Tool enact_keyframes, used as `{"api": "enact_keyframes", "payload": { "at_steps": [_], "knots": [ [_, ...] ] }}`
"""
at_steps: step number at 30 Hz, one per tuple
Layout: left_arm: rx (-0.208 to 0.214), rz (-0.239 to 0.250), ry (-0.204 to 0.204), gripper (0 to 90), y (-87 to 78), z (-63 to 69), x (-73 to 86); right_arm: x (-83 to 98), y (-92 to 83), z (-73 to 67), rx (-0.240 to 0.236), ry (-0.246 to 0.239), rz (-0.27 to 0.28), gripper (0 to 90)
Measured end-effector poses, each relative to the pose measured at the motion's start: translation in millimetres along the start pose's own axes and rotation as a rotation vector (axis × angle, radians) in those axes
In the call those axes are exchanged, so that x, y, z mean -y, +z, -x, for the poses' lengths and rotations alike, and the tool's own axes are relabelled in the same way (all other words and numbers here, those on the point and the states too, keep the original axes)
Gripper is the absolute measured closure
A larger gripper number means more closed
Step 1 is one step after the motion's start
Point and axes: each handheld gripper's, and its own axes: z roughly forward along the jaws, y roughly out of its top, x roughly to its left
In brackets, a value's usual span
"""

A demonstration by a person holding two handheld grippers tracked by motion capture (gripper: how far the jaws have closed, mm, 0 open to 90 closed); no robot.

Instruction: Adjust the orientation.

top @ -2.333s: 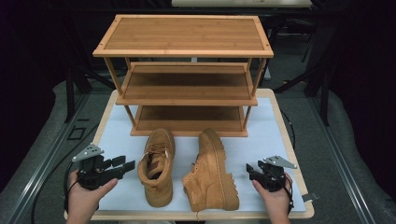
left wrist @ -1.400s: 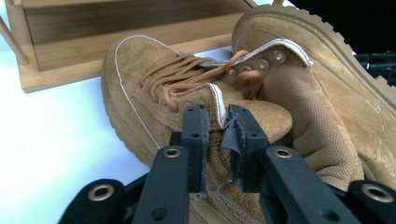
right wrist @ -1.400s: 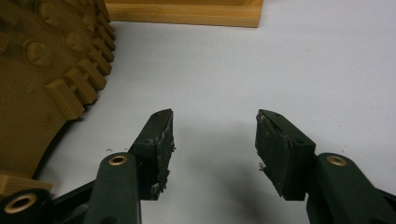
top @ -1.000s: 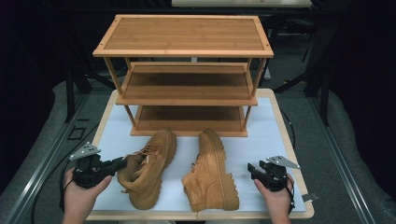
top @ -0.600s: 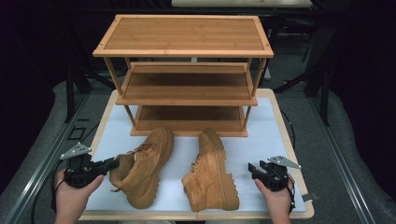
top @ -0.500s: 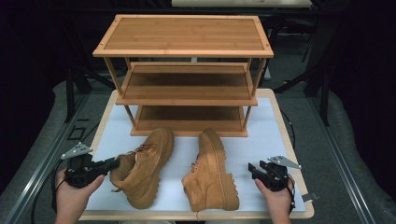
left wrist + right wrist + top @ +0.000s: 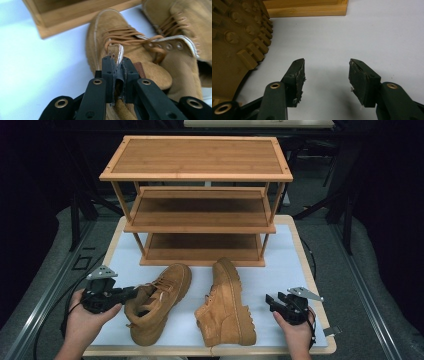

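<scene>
A: Where's the left boot [image 7: 156, 302]?
B: Lower left of the high view, on the white counter [image 7: 300, 265]. Its long axis slants toward the bamboo shoe rack [image 7: 200, 210] above.
A: And the left tool [image 7: 131, 292]?
B: Its jaws have just been closing; they pinch the tan suede collar.
A: The right tool [image 7: 270, 301]?
B: Gaping, holding nothing, just right of the right boot [image 7: 225, 302], with its lugged rubber sole.
</scene>
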Motion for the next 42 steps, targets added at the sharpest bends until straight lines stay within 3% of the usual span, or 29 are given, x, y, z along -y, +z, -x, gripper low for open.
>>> {"api": "enact_keyframes", "payload": {
  "at_steps": [4, 8, 11, 13, 16, 20, 22, 24, 29, 30, 31, 32, 36, 37, 42],
  "knots": [
    [-0.025, -0.009, -0.007, 83.5, -3.0, -9.5, -6.2, 0.2, 0.2, 1.2, 0.001, 0.006, 0.002, 46.2],
    [-0.028, -0.006, -0.034, 83.5, -4.2, -18.7, -2.3, 0.1, 0.0, 1.4, -0.002, 0.008, 0.001, 46.1],
    [-0.017, -0.003, -0.053, 83.3, -4.0, -27.2, 4.6, 0.2, 0.2, 1.2, 0.0, 0.007, 0.001, 46.1],
    [0.013, 0.019, -0.082, 82.6, -4.5, -34.3, 10.0, 0.1, -0.1, 0.9, 0.0, 0.011, -0.008, 46.1],
    [0.041, 0.021, -0.089, 80.3, -4.1, -36.0, 9.5, 0.1, 0.0, 0.0, -0.005, 0.012, -0.008, 46.1],
    [0.016, -0.035, -0.061, 77.7, -3.3, -31.9, 1.4, -0.3, -0.4, -0.9, -0.007, 0.009, -0.016, 46.1],
    [0.003, -0.1, -0.047, 67.1, -1.7, -31.7, -6.6, -0.3, -0.3, -1.0, -0.005, 0.007, -0.015, 46.1],
    [-0.002, -0.107, -0.042, 66.5, -1.9, -31.5, -9.1, -0.2, -0.2, -0.9, -0.004, 0.008, -0.016, 46.2],
    [0.011, -0.221, -0.036, 58.3, 1.7, -31.8, -21.5, 0.1, 0.2, 0.0, -0.011, 0.01, -0.021, 46.0],
    [-0.001, -0.248, -0.024, 58.2, 3.3, -31.7, -23.7, 0.3, 0.8, 0.0, -0.012, 0.01, -0.022, 45.9],
    [-0.007, -0.304, -0.03, 57.9, 6.1, -31.0, -28.0, 0.9, 1.9, -0.1, -0.019, 0.014, -0.025, 45.9],
    [-0.007, -0.304, -0.03, 57.7, 6.1, -31.0, -28.0, 0.9, 1.9, -0.1, -0.019, 0.014, -0.025, 45.9],
    [-0.029, -0.411, -0.008, 59.1, 12.9, -27.9, -34.9, 0.6, 1.4, -0.7, -0.024, 0.012, -0.025, 45.8],
    [-0.036, -0.462, 0.003, 60.6, 17.0, -27.4, -37.4, 0.6, 1.4, -0.8, -0.025, 0.013, -0.024, 45.4],
    [-0.021, -0.527, -0.012, 66.7, 23.9, -27.5, -41.3, 1.0, 2.3, -0.9, -0.033, 0.021, -0.005, 45.4]
  ]
}}
